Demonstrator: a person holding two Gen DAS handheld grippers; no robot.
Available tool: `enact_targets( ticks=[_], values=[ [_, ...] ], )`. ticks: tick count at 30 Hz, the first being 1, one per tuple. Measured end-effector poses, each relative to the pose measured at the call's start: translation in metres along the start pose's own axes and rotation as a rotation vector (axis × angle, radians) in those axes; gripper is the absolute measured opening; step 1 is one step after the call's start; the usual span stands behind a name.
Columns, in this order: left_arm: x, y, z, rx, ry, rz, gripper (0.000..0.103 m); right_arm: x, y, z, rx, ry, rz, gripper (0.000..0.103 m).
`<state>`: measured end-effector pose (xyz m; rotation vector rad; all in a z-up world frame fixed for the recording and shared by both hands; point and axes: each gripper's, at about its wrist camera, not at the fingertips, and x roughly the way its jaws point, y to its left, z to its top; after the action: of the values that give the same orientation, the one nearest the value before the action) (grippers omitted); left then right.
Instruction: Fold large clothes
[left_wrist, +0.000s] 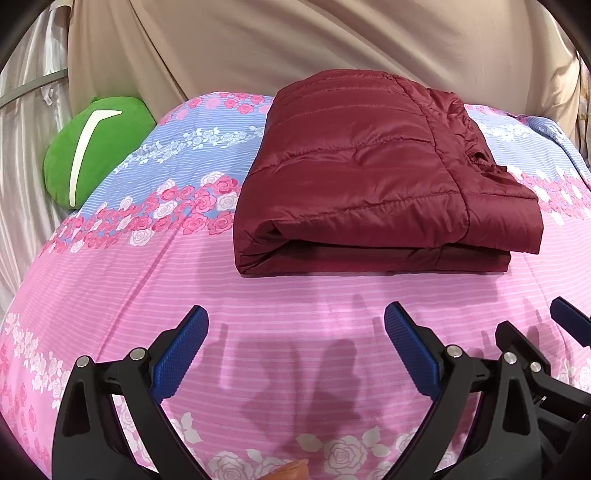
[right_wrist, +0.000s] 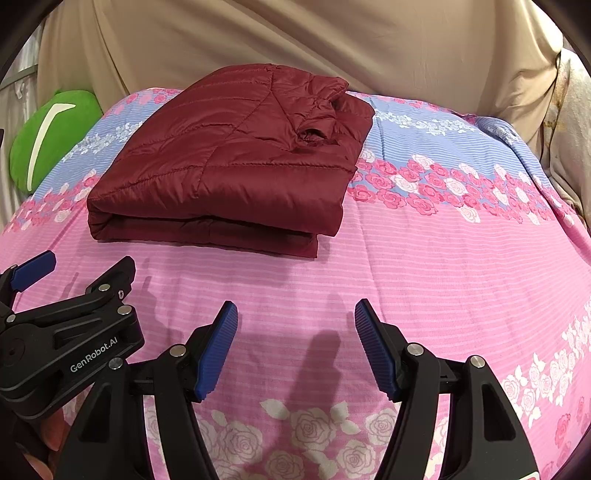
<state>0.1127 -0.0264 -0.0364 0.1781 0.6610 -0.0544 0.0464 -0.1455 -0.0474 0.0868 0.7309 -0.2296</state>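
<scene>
Glossy quilted jacket (left_wrist: 373, 177); matt cotton bedsheet (left_wrist: 258, 302).

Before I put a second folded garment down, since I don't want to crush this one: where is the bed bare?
Bare sheet lies between the folded maroon jacket and both open grippers, left and right. A wide bare stretch borders the jacket's right edge. A narrower strip separates the jacket from the green pillow. Behind the jacket, toward the beige drape, room is tight.

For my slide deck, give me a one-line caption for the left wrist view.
Open left claw hovers above a floral bedsheet, facing a folded maroon puffer jacket.
</scene>
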Motion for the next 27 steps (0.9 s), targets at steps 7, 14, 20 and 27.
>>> enact_targets(
  ticks=[7,14,20,27],
  values=[
    [0.0001,-0.0003,0.0002,0.001,-0.001,0.000,0.093,0.0002,0.0003,0.0000,0.000,0.000,-0.003,0.064],
    [0.0001,-0.0004,0.0002,0.002,0.000,0.001,0.093,0.0001,0.0003,-0.0007,0.001,0.000,-0.007,0.064],
    [0.0003,-0.0003,0.0002,0.003,0.000,0.001,0.093,0.0002,0.0002,-0.0008,0.000,0.000,-0.007,0.064],
    [0.0005,0.0000,0.0000,0.004,0.001,0.001,0.093,0.0011,-0.0002,-0.0009,-0.001,0.000,-0.008,0.064]
  ],
)
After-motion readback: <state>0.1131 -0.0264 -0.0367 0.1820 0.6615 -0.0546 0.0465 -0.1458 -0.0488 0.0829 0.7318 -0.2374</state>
